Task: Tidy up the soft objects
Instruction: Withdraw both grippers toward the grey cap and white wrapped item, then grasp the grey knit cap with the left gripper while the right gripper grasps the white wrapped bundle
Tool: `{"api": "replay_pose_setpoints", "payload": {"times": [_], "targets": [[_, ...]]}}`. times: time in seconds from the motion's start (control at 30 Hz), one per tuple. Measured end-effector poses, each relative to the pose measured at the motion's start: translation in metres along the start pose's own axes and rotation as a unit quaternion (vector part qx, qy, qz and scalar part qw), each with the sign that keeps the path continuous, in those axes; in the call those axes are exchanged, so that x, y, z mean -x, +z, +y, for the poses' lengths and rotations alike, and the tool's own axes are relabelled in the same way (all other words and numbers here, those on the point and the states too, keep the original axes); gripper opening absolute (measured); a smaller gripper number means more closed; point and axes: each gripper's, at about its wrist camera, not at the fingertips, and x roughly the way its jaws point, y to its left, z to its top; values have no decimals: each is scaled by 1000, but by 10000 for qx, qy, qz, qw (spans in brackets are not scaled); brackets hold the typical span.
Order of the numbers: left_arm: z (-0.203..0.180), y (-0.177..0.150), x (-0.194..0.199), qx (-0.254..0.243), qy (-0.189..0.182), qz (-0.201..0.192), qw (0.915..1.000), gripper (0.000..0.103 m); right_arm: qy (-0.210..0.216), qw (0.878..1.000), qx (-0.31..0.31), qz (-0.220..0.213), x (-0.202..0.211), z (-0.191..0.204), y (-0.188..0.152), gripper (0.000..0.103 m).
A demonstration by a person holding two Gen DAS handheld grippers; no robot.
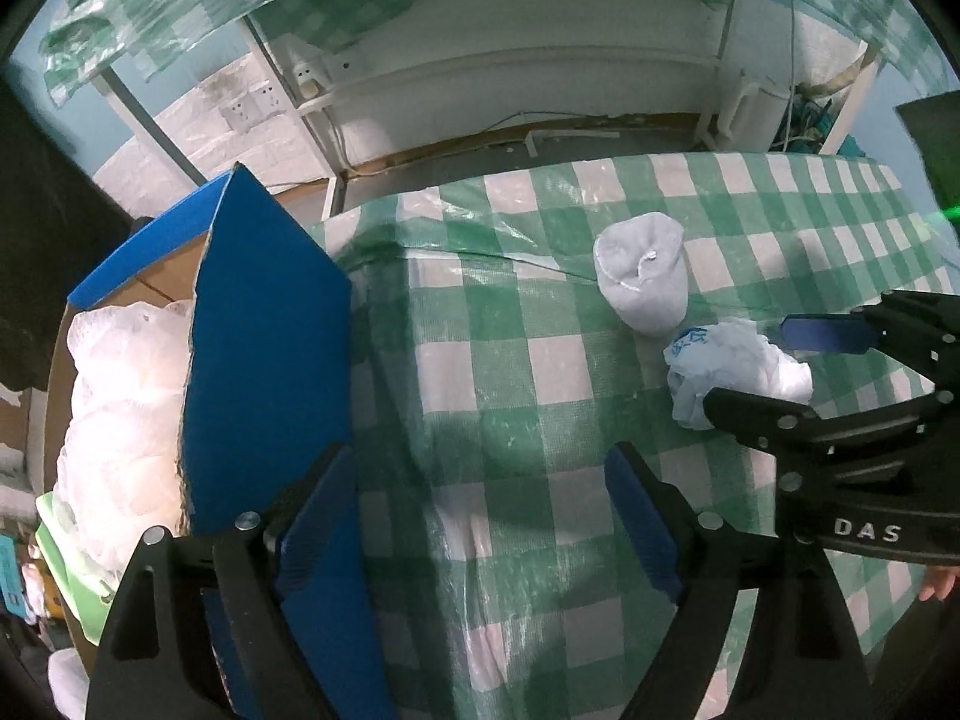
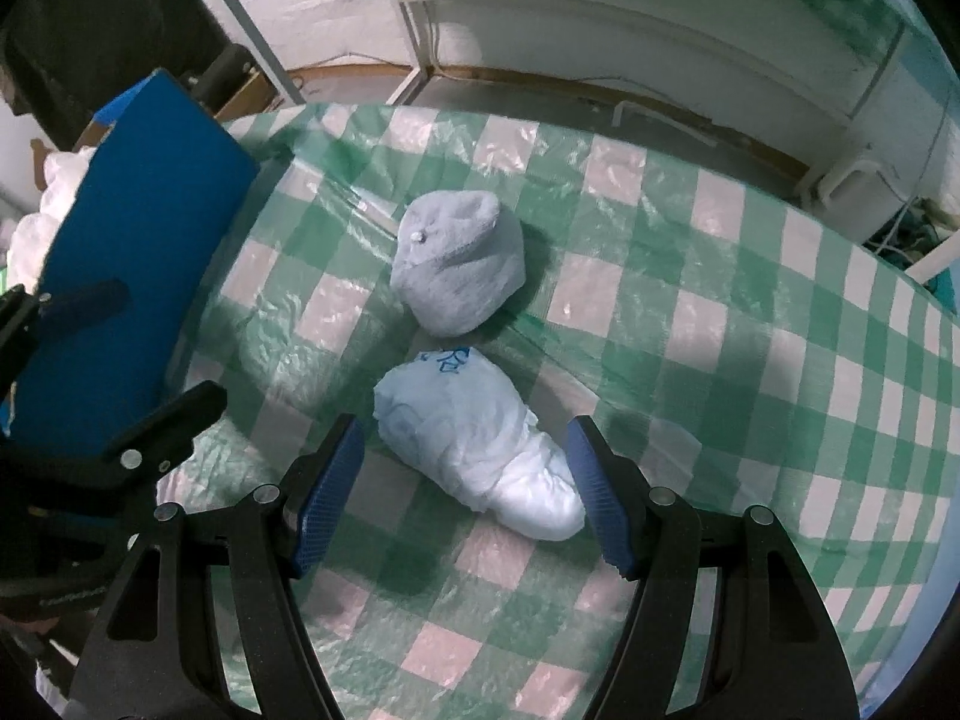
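Note:
A crumpled white plastic bag with blue print (image 2: 474,450) lies on the green checked tablecloth (image 2: 750,360). My right gripper (image 2: 465,486) is open, its blue pads on either side of the bag's near end. A rolled pale blue towel (image 2: 459,264) stands just behind the bag. In the left wrist view the bag (image 1: 729,369) sits between the right gripper's fingers (image 1: 828,333), with the towel (image 1: 642,279) beside it. My left gripper (image 1: 480,516) is open and empty, over the table's left edge.
A blue-flapped cardboard box (image 1: 258,348) stands left of the table, filled with white soft items (image 1: 126,420); it also shows in the right wrist view (image 2: 126,240). A white table frame, power strip and cables lie beyond the far edge.

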Motion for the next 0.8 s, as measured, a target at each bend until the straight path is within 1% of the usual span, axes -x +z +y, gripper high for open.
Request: {"api": "replay_pose_setpoints", "payload": {"times": [0.23, 0.33, 0.4, 0.5, 0.6, 0.7, 0.8], "targets": [[-3, 2, 0, -76, -68, -19, 9999, 87, -5, 9999, -37, 148, -18, -3, 0, 70], [-5, 3, -1, -101, -76, -10, 9999, 87, 17, 9998, -26, 214, -23, -3, -1, 63], [-7, 4, -3, -123, -95, 2, 9999, 87, -5, 9998, -9, 208, -23, -4, -2, 53], [-9, 8, -5, -124, -147, 22, 9998, 87, -61, 9998, -58, 205, -20, -5, -4, 46], [-11, 13, -8, -86, -251, 20, 9996, 87, -179, 9996, -162, 168, -17, -12, -4, 43], [-15, 20, -9, -79, -357, -31, 9993, 87, -195, 9989, -406, 82, -11, -24, -4, 42], [-19, 29, -11, -45, -597, -94, 9982, 87, -208, 9973, -704, -55, -2, -38, -2, 42]]}}
